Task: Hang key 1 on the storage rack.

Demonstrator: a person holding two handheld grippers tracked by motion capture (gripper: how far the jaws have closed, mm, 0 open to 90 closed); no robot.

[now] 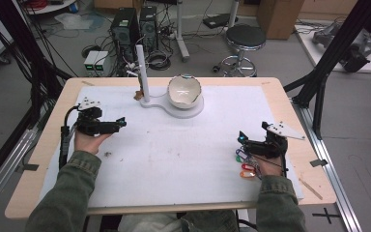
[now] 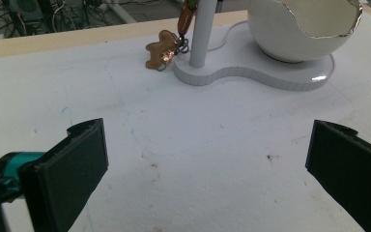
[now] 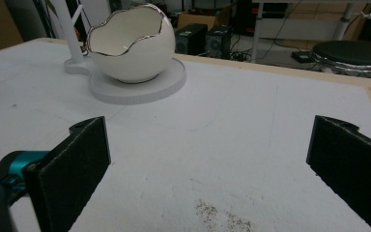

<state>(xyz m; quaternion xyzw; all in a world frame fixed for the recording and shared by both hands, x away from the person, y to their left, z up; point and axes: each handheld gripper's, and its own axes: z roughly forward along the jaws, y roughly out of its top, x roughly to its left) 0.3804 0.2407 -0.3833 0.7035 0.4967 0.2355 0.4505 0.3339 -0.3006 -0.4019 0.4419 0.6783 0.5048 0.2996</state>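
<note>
At the near edge of the desk (image 1: 38, 188), the person's two sleeves entered from below, each hand gripping a tool. The right hand-held gripper (image 1: 242, 138) hovered over the white mat (image 1: 174, 159) near the desk's right side, its jaws standing wide apart with nothing between them, as the right gripper view confirmed. Just beside and below that hand lay a cluster of key tags (image 1: 245, 164) in green, purple, red and orange, resting on the mat and apart from the jaws. A few dark specks marked the mat in front of this gripper.

The left hand-held gripper (image 1: 121, 122) was held over the left part of the mat, pointed toward the centre, its jaws likewise spread wide and empty. A small dark mark lay on the mat near the left sleeve.

Farther back, at the centre rear of the mat, stood a white stand (image 1: 183, 110) with a flat figure-eight base. On its broader lobe sat a white eggshell-shaped bowl (image 1: 184, 91) with a jagged silver rim. On the narrower lobe rose a white upright post (image 1: 141, 72). At the foot of that post, a brown bear-shaped keychain charm (image 2: 160, 49) hung by a strap and ring, touching the mat just beside the base.

Beyond the desk, on the floor, stood computer towers (image 1: 134, 29), loose cables and a round black stool (image 1: 245, 38).
</note>
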